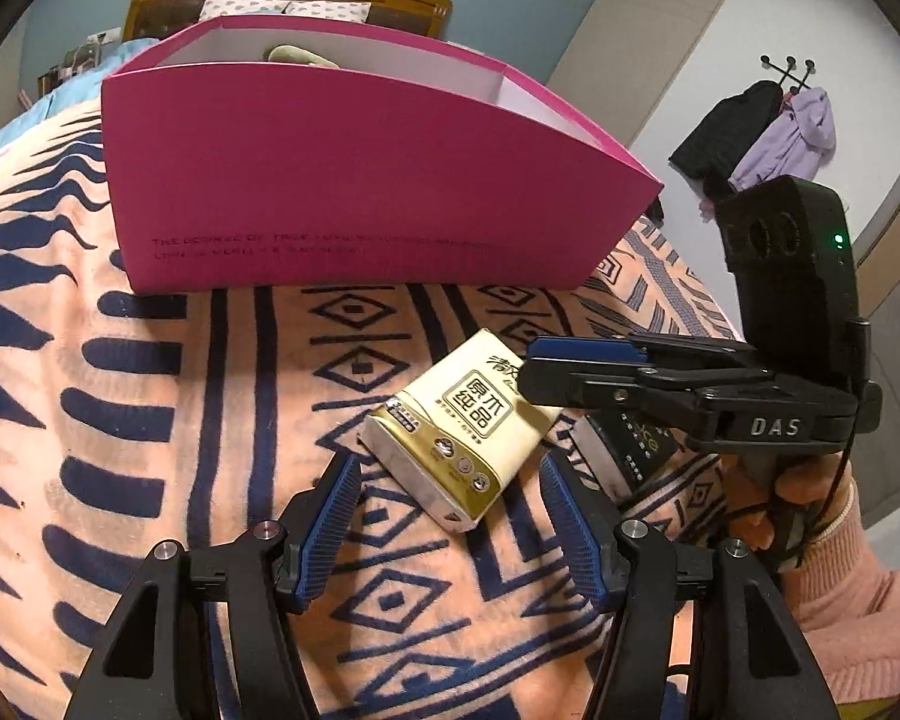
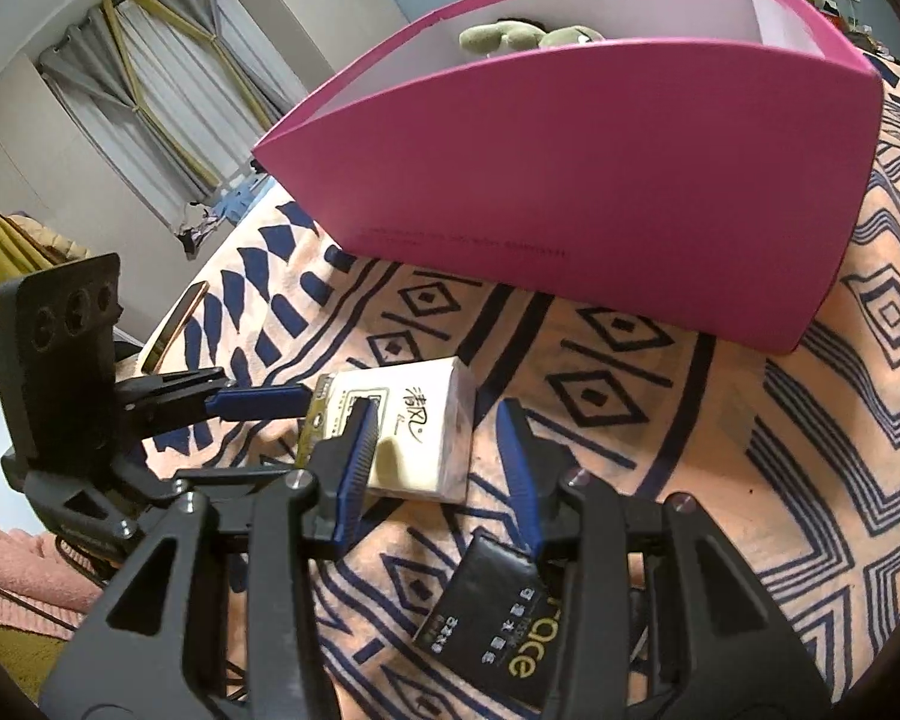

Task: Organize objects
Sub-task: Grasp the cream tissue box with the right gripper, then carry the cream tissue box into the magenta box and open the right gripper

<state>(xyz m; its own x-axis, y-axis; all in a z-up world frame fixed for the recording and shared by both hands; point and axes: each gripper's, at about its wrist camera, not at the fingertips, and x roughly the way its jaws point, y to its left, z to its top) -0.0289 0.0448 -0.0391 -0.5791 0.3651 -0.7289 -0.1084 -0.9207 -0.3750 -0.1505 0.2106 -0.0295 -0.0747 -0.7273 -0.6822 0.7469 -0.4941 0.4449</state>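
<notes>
We see 1 plush toy (image 2: 528, 33) already inside the pink box (image 1: 354, 180), upper frame. The tissue pack (image 1: 468, 426) and black packet (image 2: 498, 618) lie on the blanket (image 1: 150, 420), centre. Both left gripper (image 1: 450, 516) and right gripper (image 2: 444, 468) are released, holding nothing.

Even, fairly bright indoor light falls softly with only faint shadows under the pink box (image 1: 354, 180), while both fisheye views bend strongly and darken to black at their round edges, the centres staying sharp.
</notes>
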